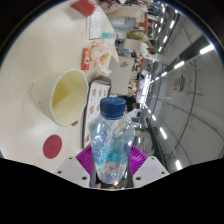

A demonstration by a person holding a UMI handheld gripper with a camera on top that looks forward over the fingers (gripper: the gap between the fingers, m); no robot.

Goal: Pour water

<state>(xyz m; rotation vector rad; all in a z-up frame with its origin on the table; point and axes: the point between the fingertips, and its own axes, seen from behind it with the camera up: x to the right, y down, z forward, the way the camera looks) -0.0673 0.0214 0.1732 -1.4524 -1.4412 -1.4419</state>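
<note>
At lower centre of the frame, the gripper has its jaws closed on a clear plastic water bottle with a blue cap, tilted but capped. The cream paper cup, at left, looks empty; pouring seems not yet begun.

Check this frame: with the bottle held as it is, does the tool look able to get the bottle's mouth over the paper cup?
Probably yes. The tool is shut on the water bottle, and the paper cup stands just beyond, open-topped, with nothing between them. But the blue cap is still on.
</note>
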